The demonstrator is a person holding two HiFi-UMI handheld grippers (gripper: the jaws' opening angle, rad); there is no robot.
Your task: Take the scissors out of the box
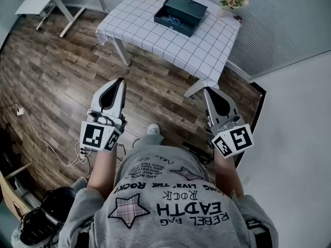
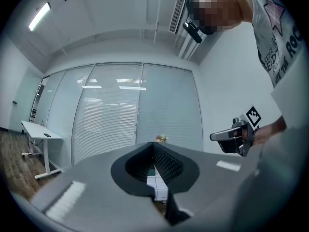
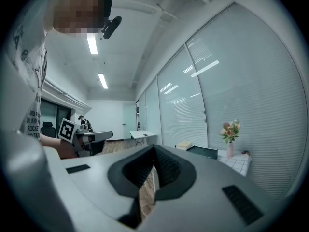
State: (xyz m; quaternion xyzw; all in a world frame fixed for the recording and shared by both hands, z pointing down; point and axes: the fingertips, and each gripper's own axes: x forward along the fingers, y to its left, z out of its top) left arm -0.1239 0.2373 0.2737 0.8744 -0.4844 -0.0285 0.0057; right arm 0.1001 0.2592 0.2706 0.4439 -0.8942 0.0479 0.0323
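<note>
Scissors (image 1: 174, 20) lie inside the open dark box (image 1: 192, 9) near the far edge of the checked table (image 1: 170, 48). Left gripper (image 1: 122, 80) and right gripper (image 1: 207, 90) hang well short of its near edge, jaws closed together, holding nothing.

Sweatshirt (image 1: 170, 205), head view, print upside down: large "EARTH", with "ROCK" and "REBEL" beside it; curved line "LIVE THE ROCK". Word next to "REBEL" perhaps "PAG", blurry. Smaller lines near collar too small to read. Left gripper view: same sweatshirt shows "ROC", cut by frame edge.
</note>
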